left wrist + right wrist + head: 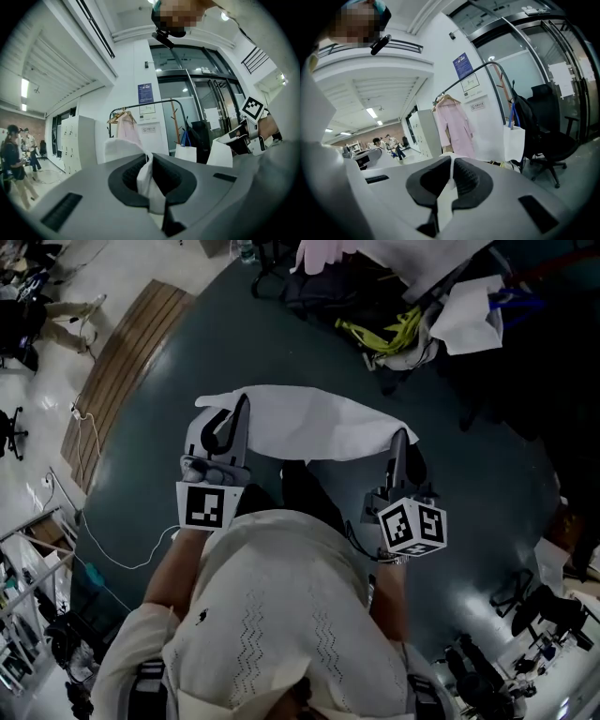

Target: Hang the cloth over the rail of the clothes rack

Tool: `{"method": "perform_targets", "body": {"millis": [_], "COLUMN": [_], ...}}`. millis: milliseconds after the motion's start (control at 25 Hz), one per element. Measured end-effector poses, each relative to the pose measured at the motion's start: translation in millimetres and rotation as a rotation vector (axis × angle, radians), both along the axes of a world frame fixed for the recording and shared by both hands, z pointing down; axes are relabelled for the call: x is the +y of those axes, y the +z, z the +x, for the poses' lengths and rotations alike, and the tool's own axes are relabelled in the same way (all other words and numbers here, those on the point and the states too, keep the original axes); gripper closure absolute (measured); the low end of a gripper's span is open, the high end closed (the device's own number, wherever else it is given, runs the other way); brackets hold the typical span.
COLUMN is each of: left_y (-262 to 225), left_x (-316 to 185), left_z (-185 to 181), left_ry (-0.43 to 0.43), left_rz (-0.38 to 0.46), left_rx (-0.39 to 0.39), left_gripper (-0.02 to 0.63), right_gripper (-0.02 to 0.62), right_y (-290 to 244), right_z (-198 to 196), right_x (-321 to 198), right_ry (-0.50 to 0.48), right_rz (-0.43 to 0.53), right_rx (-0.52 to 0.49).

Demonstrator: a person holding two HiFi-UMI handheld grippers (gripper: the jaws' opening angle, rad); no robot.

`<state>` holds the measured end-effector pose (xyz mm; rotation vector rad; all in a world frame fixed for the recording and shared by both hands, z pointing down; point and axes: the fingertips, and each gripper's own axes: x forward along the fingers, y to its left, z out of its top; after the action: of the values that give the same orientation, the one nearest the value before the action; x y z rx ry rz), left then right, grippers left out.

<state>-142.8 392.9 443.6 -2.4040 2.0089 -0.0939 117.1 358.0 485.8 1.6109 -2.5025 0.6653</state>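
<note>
A white cloth (300,424) is stretched out flat between my two grippers, in front of the person's chest in the head view. My left gripper (228,424) is shut on the cloth's left end, and the pinched fabric (149,182) bunches between its dark pads. My right gripper (401,439) is shut on the right end, with a thin white fold (446,192) showing in its jaws. The clothes rack (486,75), a black arched rail with a pink garment (453,125) hanging from it, stands a few steps ahead. The same rack (145,105) shows in the left gripper view.
A black office chair (551,140) and a white tote bag (513,140) stand right of the rack. White lockers (75,140) line the left wall. People (14,154) stand far off at the left. Glass doors (206,108) lie behind. Bags and clutter (403,324) lie ahead on the dark floor.
</note>
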Motion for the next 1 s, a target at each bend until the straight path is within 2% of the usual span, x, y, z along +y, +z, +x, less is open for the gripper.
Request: {"method": "perform_targets", "body": {"millis": [160,280,520,640,760,1000], "left_y": [-3,-7,-11,-8,-8,-15], "left_x": [-61,-94,-160,-195,-239,-349], "left_z": [19,27,27,27,20,14], "left_ry": [-0.025,-0.026,0.001,0.03,0.068,0.218], "left_rz": [0.009,0.012,0.024,0.033,0.042,0.048], "left_rx": [-0.004,0.026,0.009,-0.004,0.02,0.028], "left_gripper": [0.586,0.586,0.586,0.585,0.586,0.586], "right_gripper": [0.574,0.574,0.574,0.574,0.574,0.574], "right_y": [-8,-14,-2,0,-4,-13], "right_z": [24,35,48,52,50,39], "right_x": [-73,-104,-153,-175,-202,-277], "right_ry": [-0.009,-0.009,0.05,0.074,0.126,0.276], "right_rz": [0.031,0.041,0.016,0.028,0.045,0.046], "right_rx": [-0.012,-0.015,-0.024,-0.009,0.009,0.024]}}
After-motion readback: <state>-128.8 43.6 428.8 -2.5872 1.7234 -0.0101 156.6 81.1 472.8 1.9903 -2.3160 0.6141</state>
